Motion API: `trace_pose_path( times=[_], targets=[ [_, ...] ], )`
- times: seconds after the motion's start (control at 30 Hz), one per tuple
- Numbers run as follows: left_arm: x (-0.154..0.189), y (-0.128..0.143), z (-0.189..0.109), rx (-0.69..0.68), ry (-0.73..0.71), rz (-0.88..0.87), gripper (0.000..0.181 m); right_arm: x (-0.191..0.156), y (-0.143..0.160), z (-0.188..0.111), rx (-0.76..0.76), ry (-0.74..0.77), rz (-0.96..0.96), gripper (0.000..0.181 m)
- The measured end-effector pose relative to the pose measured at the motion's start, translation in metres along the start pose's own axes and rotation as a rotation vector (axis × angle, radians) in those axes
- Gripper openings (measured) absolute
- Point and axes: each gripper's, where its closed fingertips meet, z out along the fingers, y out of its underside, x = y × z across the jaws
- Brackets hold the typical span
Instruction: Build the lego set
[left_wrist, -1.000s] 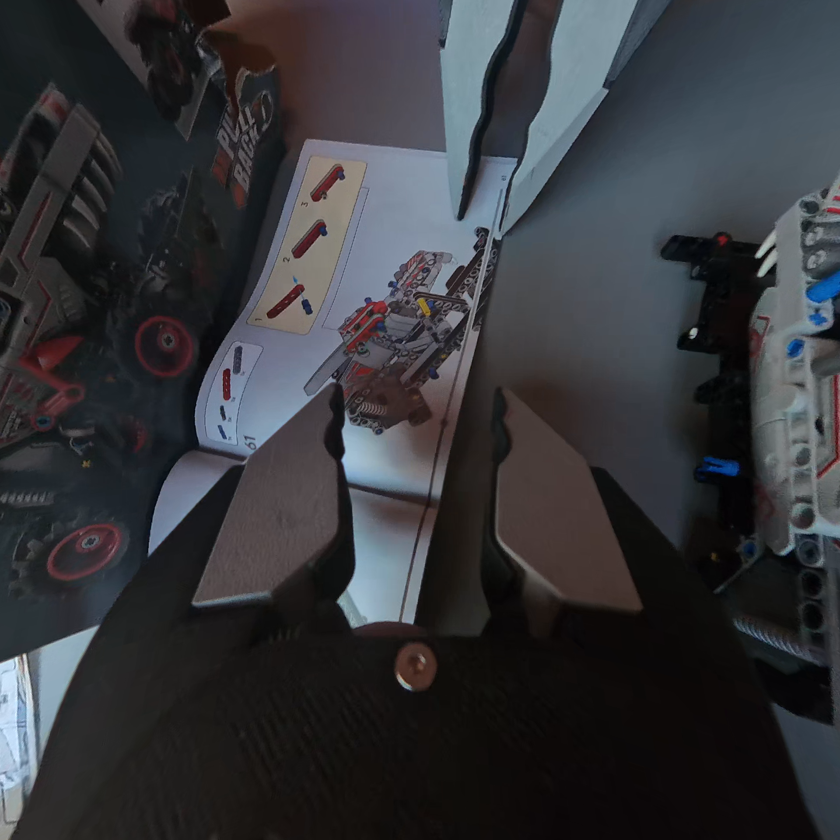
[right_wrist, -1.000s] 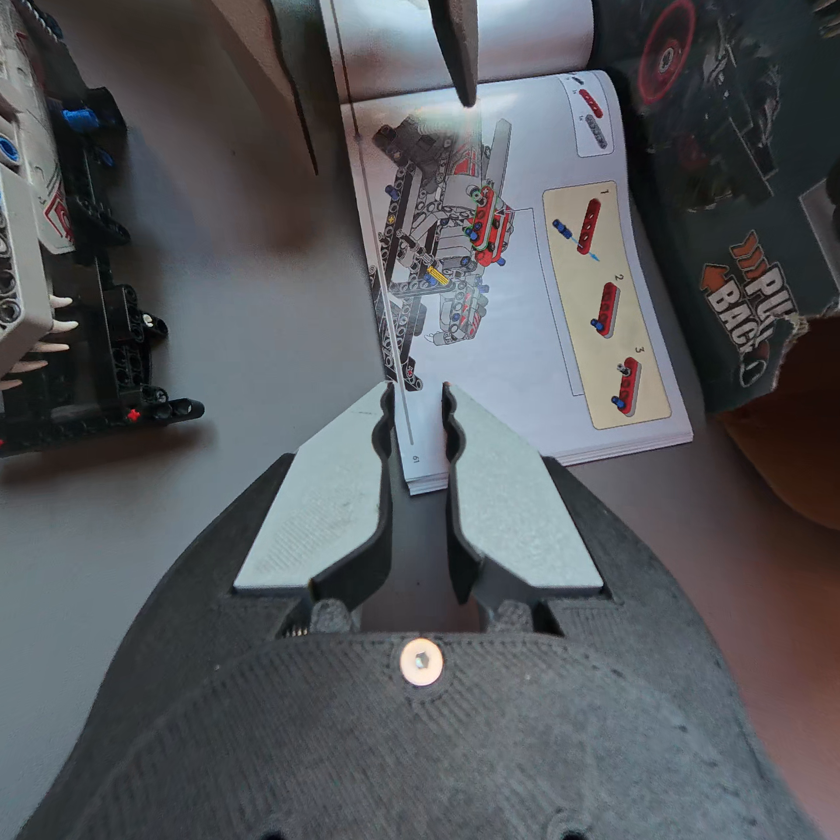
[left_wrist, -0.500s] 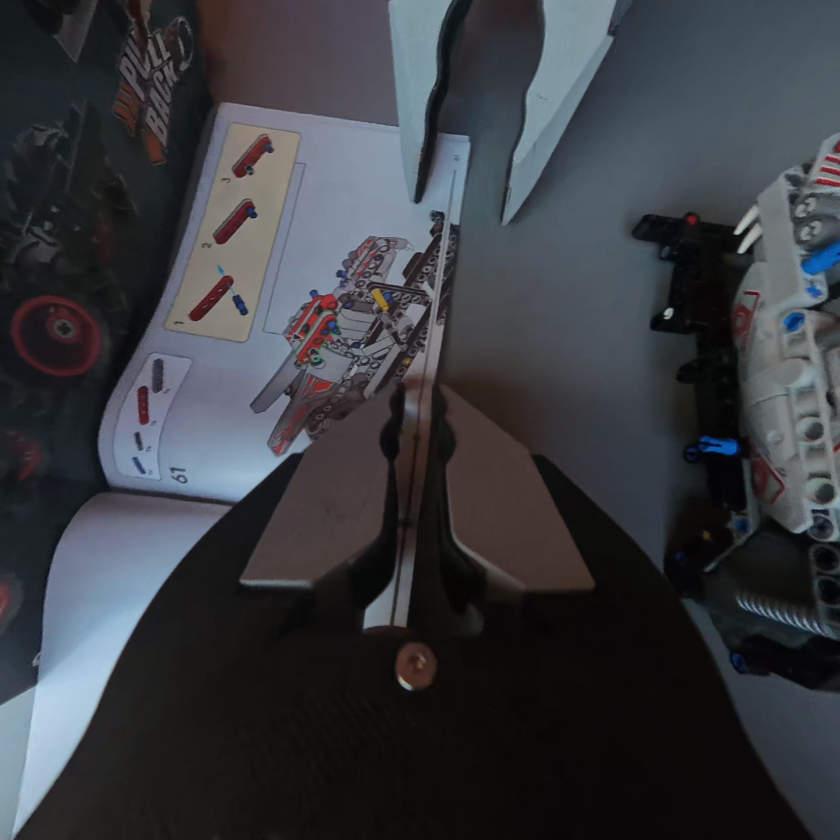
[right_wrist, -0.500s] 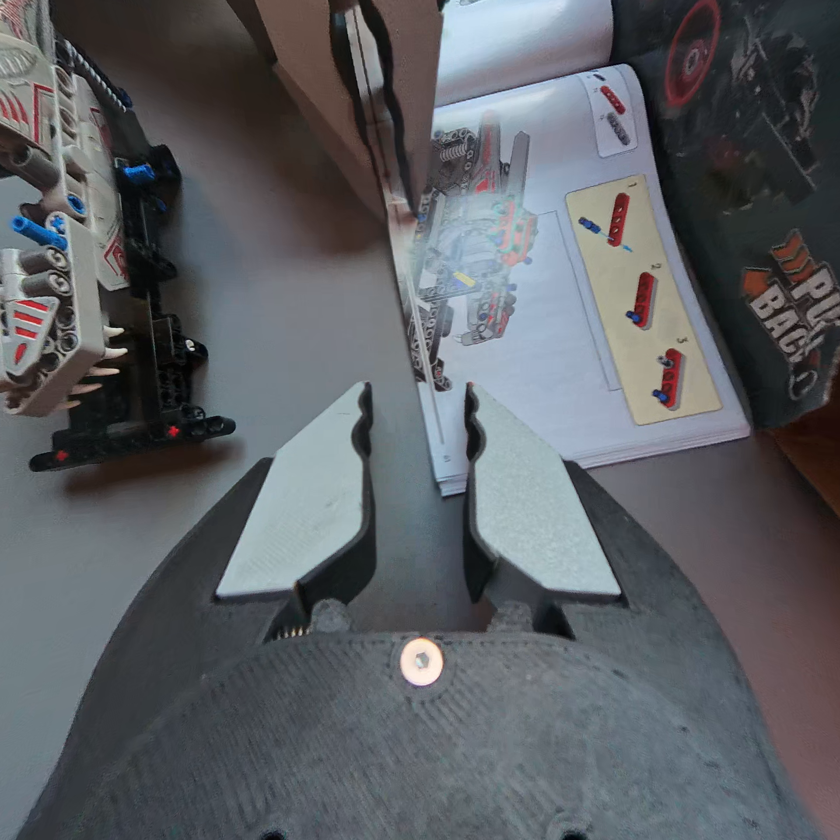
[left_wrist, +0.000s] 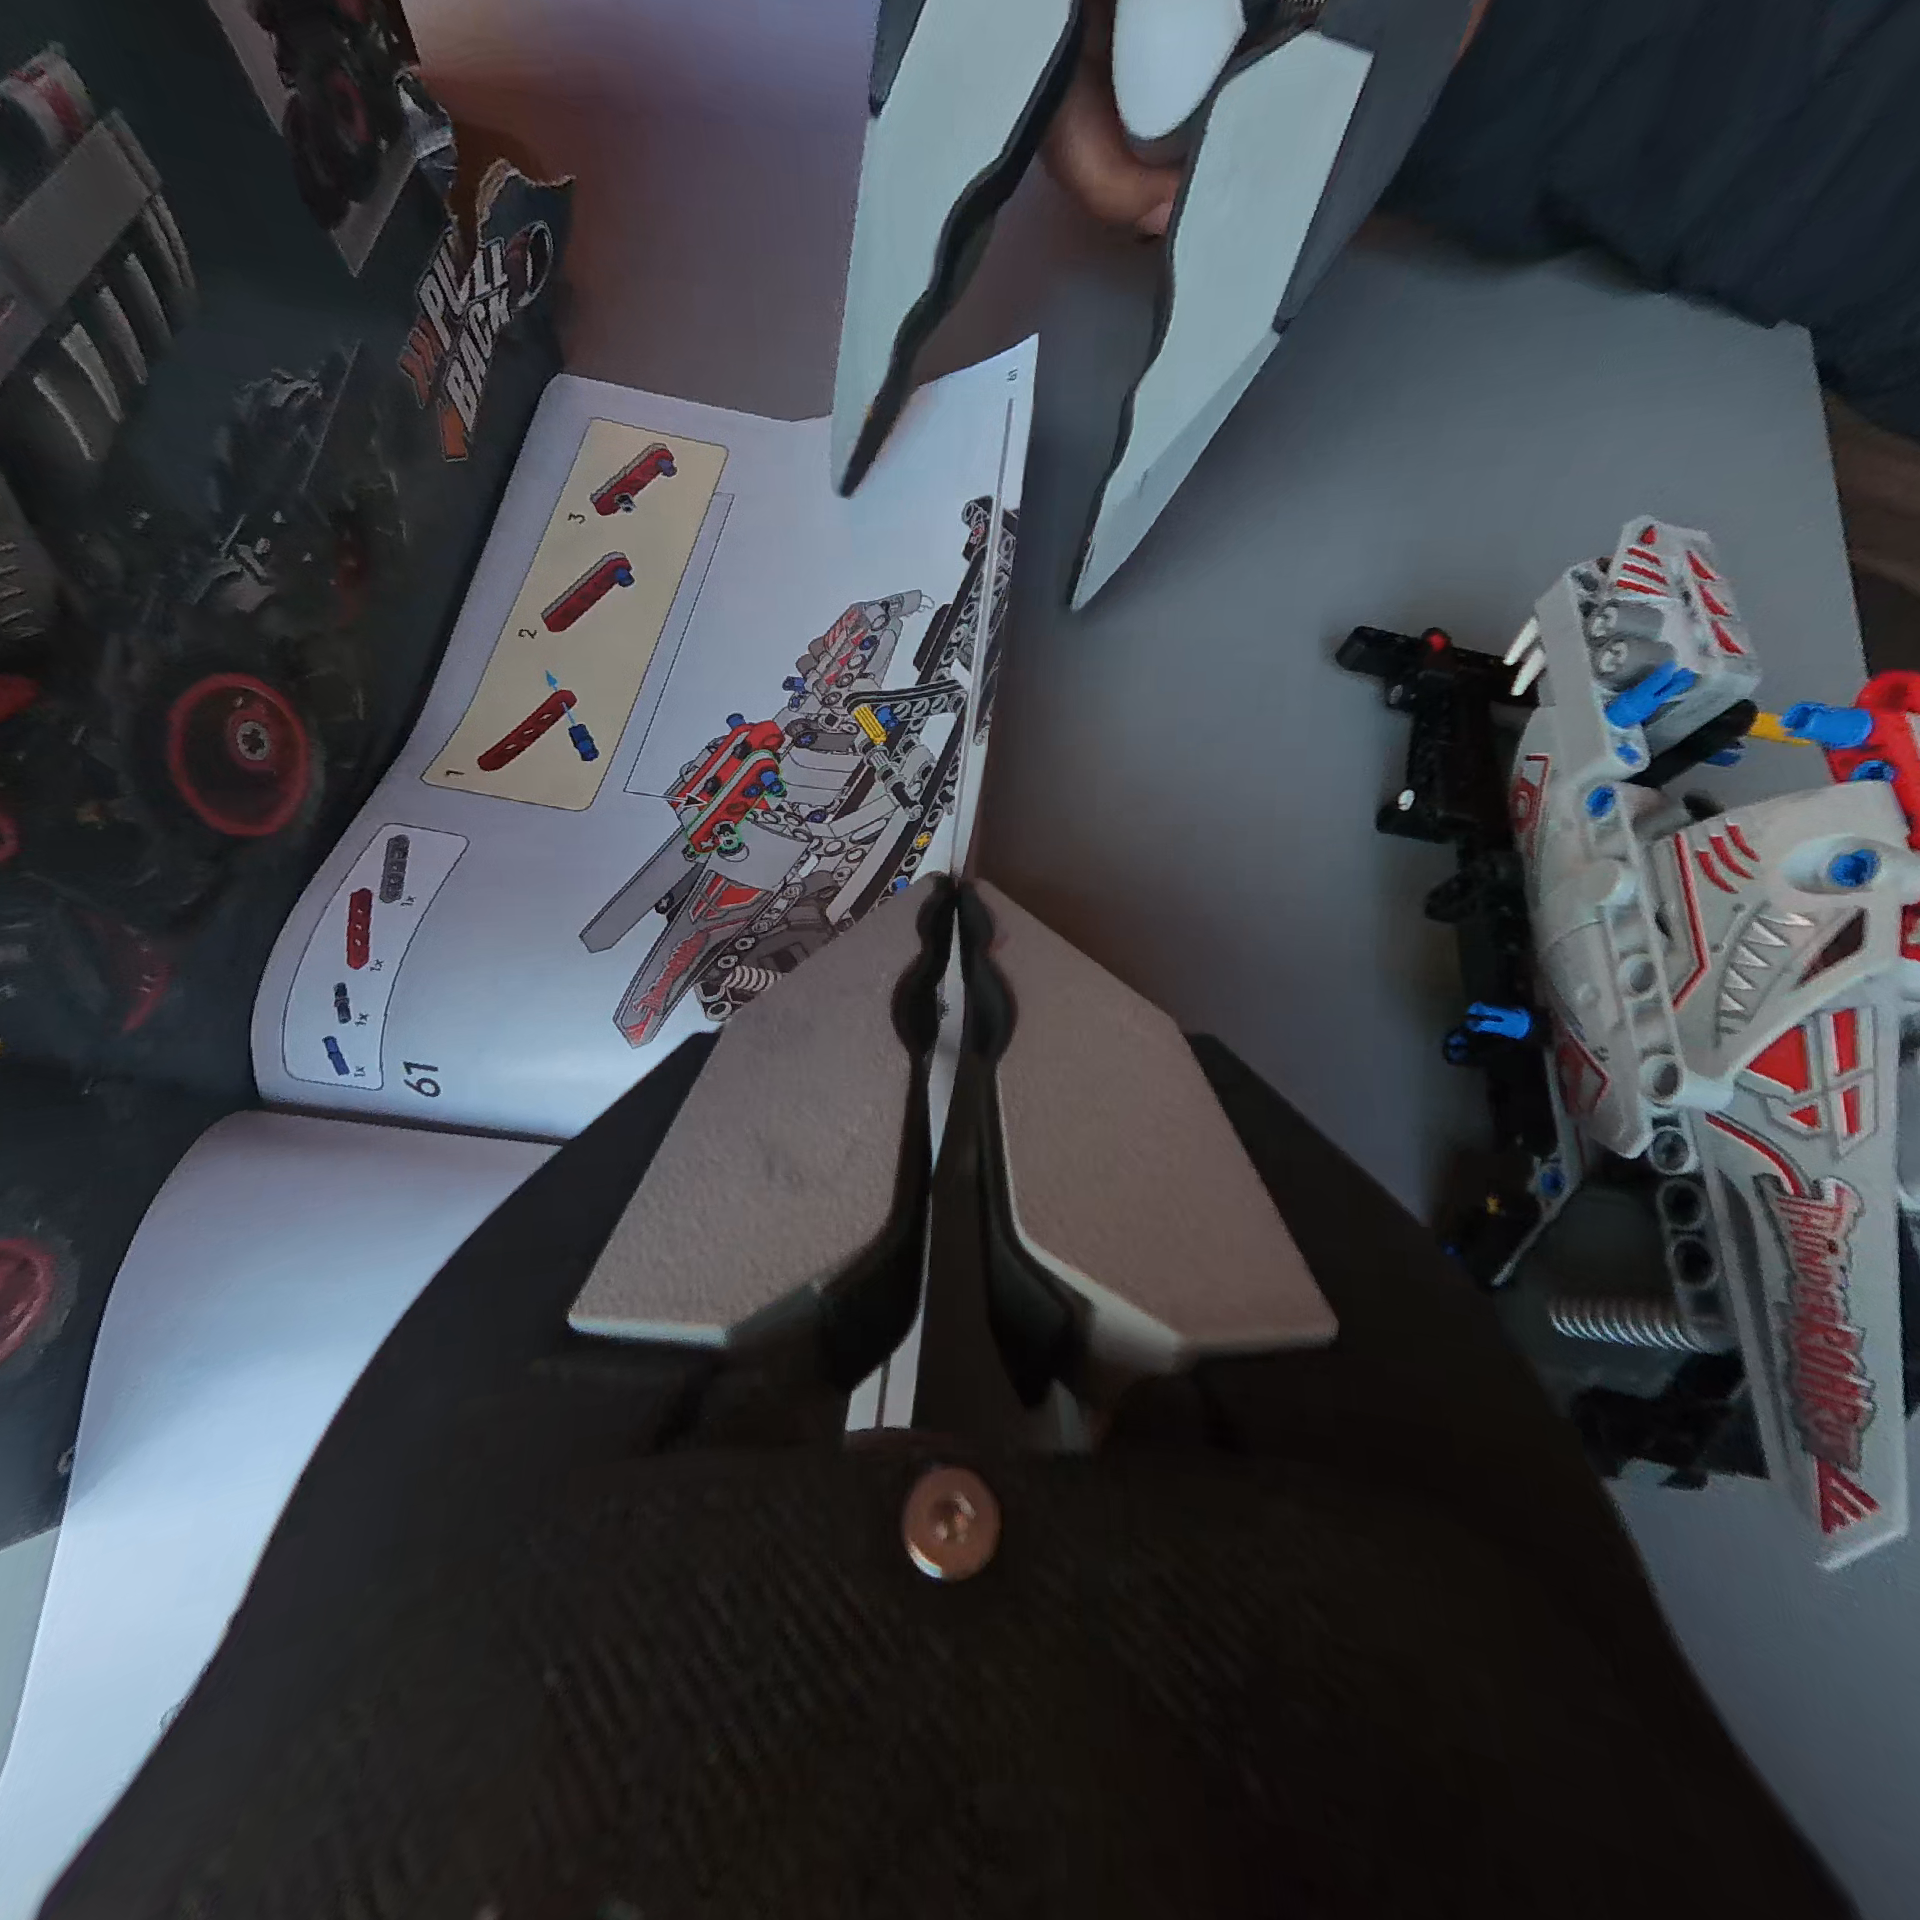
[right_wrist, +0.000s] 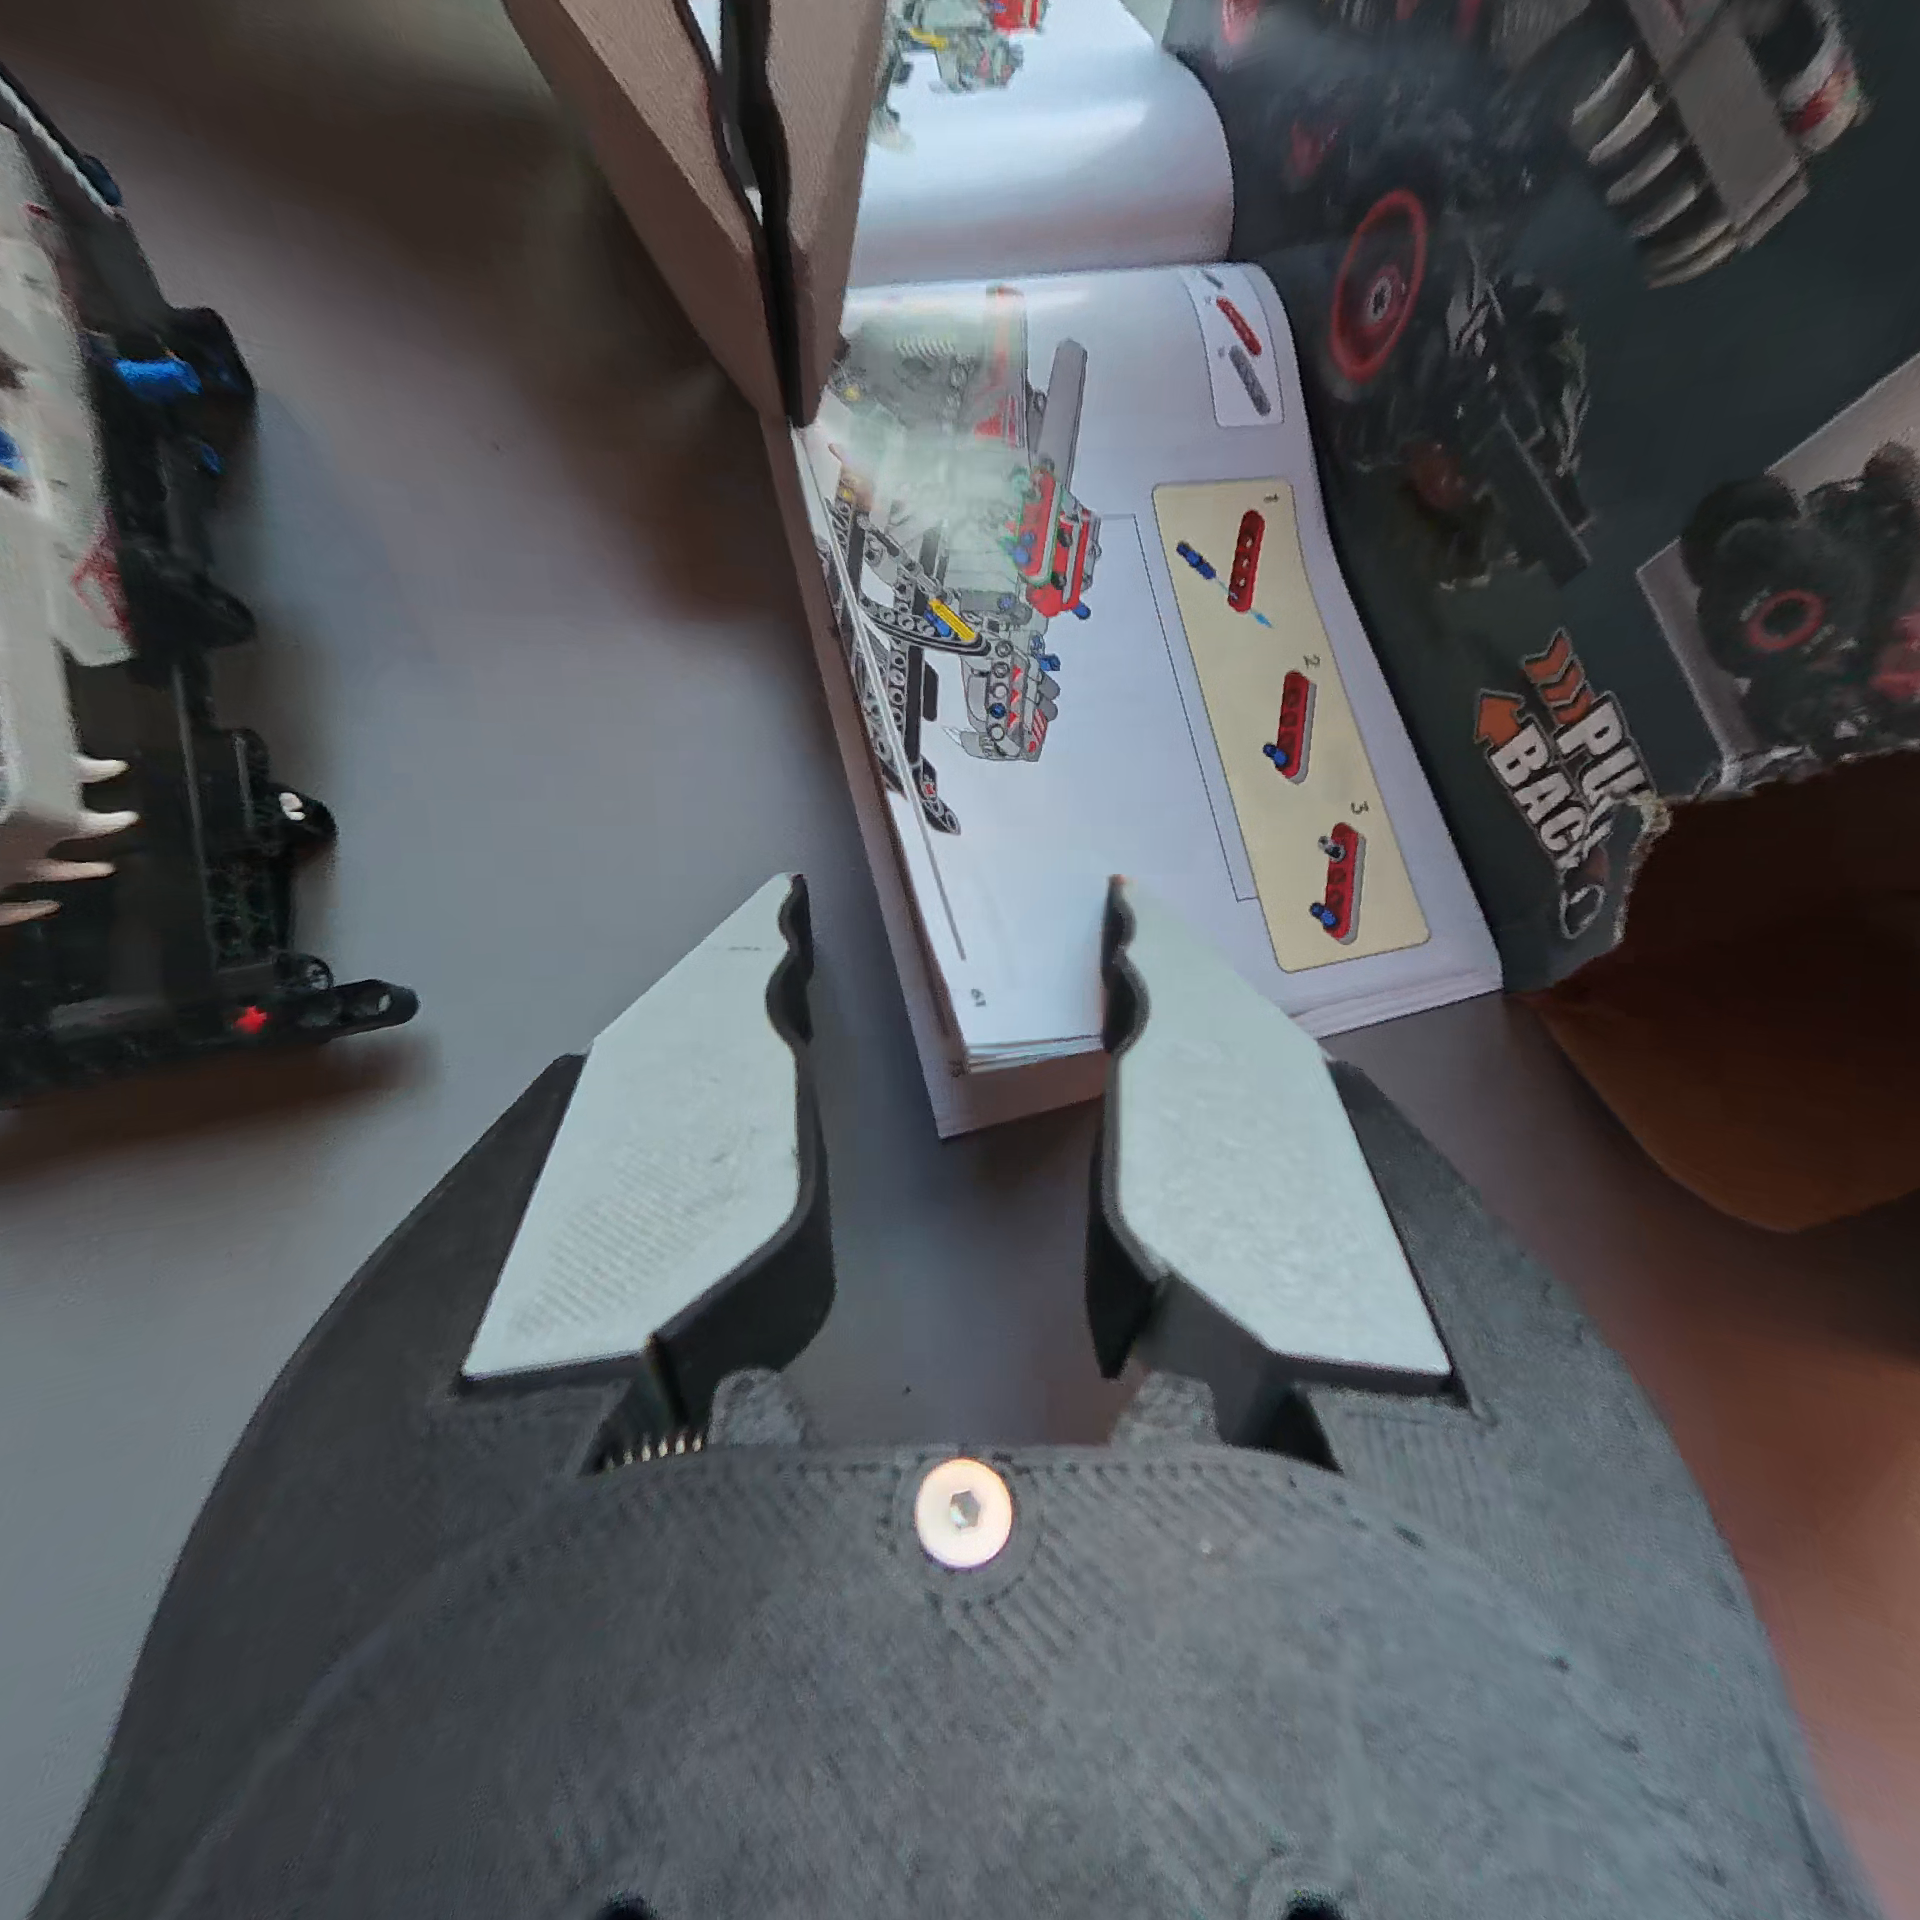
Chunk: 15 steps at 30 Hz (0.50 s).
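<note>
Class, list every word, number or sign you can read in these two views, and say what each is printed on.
I do not copy out writing; this is where it stands.
Instruction booklet: a page number, step numbers and part counts.
Set box: an orange-and-white logo.
Lego model: a red lettered sticker along its side panel.

Dim room, soft shadows on grey table (left_wrist: 1195, 790), wide-angle edge bending, blurred margins, page glare
</note>
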Motion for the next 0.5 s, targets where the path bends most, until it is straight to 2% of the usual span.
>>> trace_pose_path(
  times=[0.23, 0.4, 0.5],
  targets=[
    [0.001, 0.0, -0.002, 0.017, 0.019, -0.021, 0.0, -0.001, -0.006, -0.015, 0.043, 0.018, -0.04, 0.03],
    [0.001, 0.0, -0.003, 0.028, 0.03, -0.032, 0.0, 0.009, -0.008, -0.021, 0.047, 0.1, -0.081, 0.0],
    [0.005, -0.006, -0.006, 0.046, 0.036, -0.021, 0.0, 0.012, -0.009, -0.022, 0.036, 0.135, -0.094, 0.0]
  ],
)
